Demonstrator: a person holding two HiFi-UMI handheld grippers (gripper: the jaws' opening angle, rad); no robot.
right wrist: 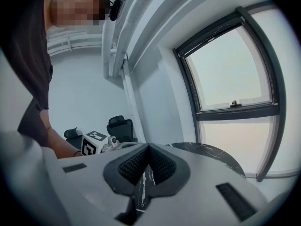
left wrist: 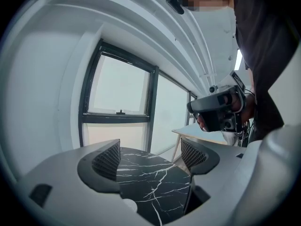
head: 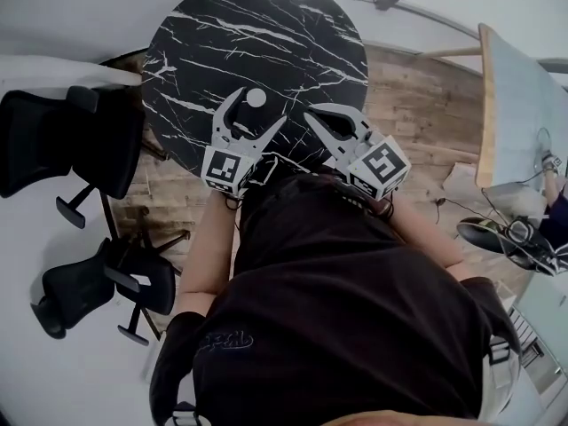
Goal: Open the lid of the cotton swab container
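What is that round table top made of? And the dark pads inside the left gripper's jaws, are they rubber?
The table top looks like polished black marble, or a marble-look laminate: white veins run across a smooth dark surface, and the look leaves open which. The pads seem to be matte dark rubber or soft plastic, judging by the fine ribbed grid moulded into them.
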